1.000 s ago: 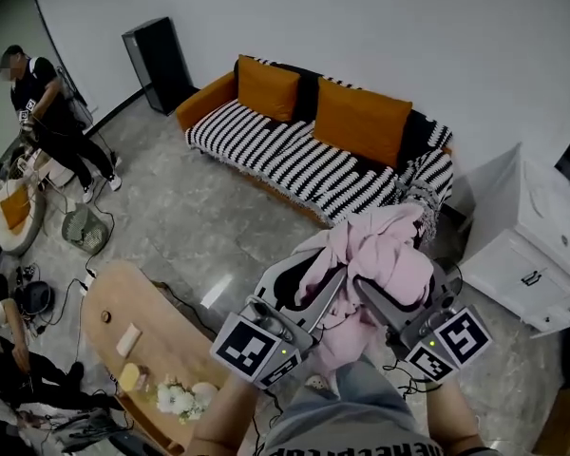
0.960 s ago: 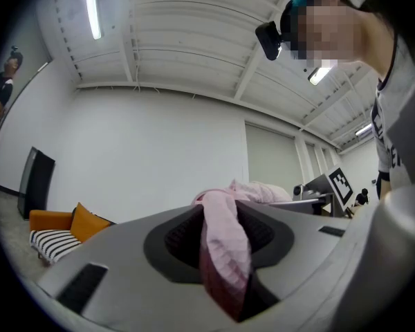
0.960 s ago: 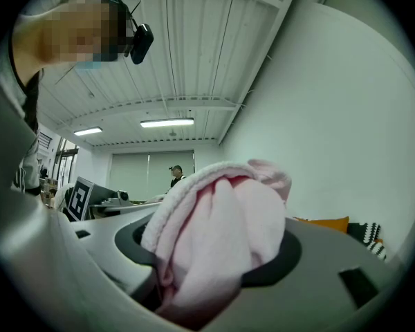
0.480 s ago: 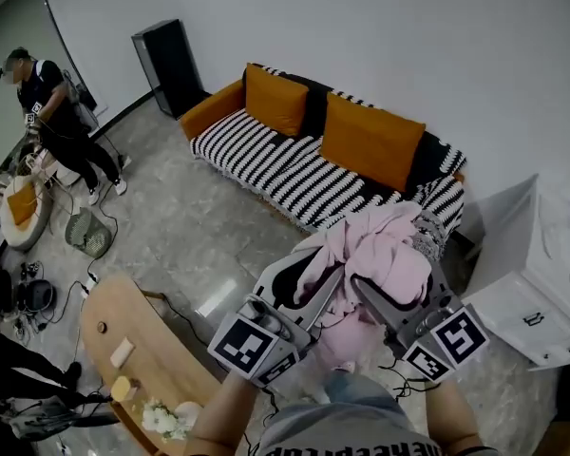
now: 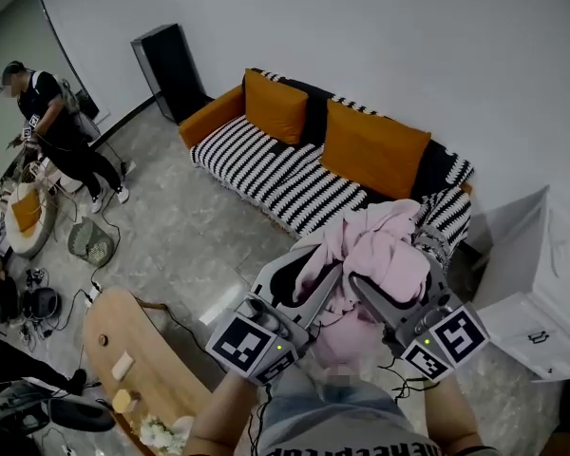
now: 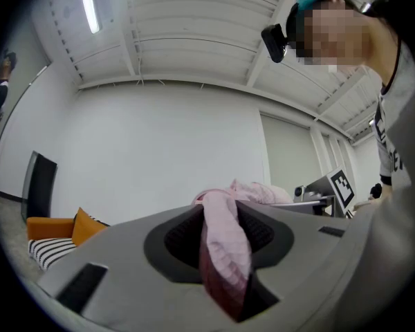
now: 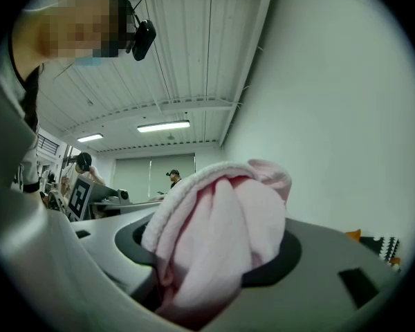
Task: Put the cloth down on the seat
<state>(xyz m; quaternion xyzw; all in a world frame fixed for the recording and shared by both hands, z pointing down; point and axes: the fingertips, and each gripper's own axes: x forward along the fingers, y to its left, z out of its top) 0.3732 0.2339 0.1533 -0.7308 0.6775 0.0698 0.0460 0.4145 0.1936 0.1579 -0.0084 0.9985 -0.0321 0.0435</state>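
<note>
Two grippers are closed on the bunched pink cloth (image 5: 380, 245), left gripper (image 5: 321, 275) and right gripper (image 5: 385, 283) jaws each pinching a fold, with the striped sofa seat (image 5: 266, 164) well apart, ahead and leftward.

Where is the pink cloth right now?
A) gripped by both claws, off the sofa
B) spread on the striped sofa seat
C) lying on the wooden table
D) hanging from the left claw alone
A: the pink cloth is pinched in the left claw and the right claw, short of the striped sofa seat.
</note>
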